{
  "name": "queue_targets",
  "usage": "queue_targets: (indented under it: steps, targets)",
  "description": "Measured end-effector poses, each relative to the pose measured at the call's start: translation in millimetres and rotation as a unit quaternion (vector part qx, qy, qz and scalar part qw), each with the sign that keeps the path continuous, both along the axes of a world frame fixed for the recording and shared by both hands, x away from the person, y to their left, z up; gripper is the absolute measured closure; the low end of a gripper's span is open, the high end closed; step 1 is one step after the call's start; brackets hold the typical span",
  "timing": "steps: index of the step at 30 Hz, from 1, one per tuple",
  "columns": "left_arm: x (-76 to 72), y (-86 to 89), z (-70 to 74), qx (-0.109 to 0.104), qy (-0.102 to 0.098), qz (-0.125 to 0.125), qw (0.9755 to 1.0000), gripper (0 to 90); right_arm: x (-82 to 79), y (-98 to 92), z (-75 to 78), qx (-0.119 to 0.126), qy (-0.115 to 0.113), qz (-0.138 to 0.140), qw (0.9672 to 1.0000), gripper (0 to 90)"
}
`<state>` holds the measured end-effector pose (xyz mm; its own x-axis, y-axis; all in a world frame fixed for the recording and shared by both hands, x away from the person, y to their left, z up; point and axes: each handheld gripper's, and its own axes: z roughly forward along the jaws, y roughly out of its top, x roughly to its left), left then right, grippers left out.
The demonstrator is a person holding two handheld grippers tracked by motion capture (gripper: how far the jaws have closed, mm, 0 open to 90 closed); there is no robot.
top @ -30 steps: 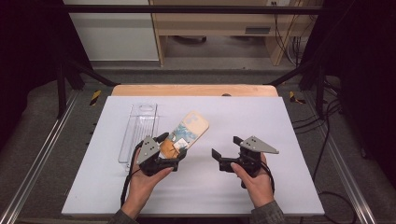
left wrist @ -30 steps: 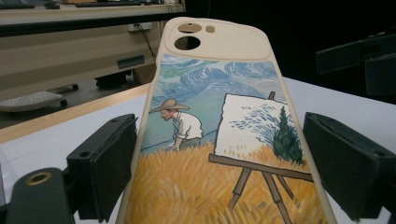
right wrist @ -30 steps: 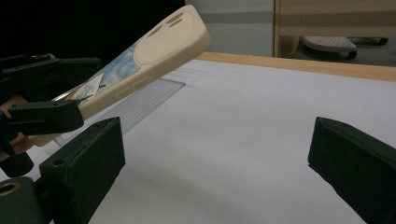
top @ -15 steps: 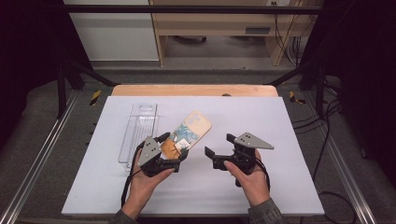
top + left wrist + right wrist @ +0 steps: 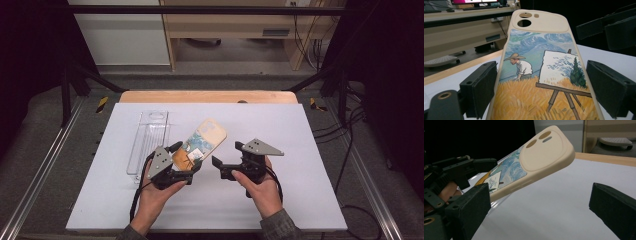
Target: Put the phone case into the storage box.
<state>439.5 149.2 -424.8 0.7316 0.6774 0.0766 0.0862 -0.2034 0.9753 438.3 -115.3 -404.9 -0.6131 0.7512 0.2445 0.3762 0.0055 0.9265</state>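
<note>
Showing up close: phone case painting, blurred from above

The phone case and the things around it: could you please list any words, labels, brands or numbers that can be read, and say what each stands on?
None can be read.
Phone case, held in the left tool: a painted picture of a man at an easel, no lettering.
Clear plastic tray: no label to be seen.
Monitor on the far desk: a bright strip, too blurred to read.
</note>
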Motion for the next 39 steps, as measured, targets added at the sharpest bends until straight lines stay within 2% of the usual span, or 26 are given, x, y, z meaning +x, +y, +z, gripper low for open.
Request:
queue_targets:
  steps: [5,19,22,23,26,28,31,39]
  targets:
    - [-0.2,-0.5,0.0,-0.001,0.000,-0.002,1.0000,11.7,3.5,2.8,3.1,0.019,0.003,0.001,0.9998,4.0]
    - [-2.3,-3.3,1.4,-0.006,-0.004,-0.011,0.9999,11.7,11.5,8.4,2.7,0.047,0.015,0.001,0.9988,4.6]
    - [-3.3,-4.4,2.3,-0.007,-0.005,-0.014,0.9999,11.7,14.0,9.8,2.4,0.057,0.020,0.004,0.9981,5.1]
    - [-3.7,-4.7,2.5,-0.007,-0.005,-0.015,0.9999,11.7,15.6,10.5,2.9,0.071,0.021,0.008,0.9972,5.8]
    - [-4.3,-5.4,2.9,-0.007,-0.006,-0.018,0.9998,11.7,17.3,11.1,3.7,0.084,0.022,0.013,0.9962,6.2]
    - [-4.6,-5.9,2.9,-0.009,-0.006,-0.018,0.9998,11.7,19.5,11.5,4.7,0.100,0.027,0.018,0.9945,8.1]
    - [-5.1,-6.3,3.3,-0.010,-0.007,-0.020,0.9997,11.7,20.9,11.9,4.8,0.101,0.028,0.020,0.9943,9.0]
    - [-7.2,-8.2,4.6,-0.016,-0.010,-0.027,0.9995,11.6,24.6,9.2,7.1,0.119,0.033,0.021,0.9921,19.5]
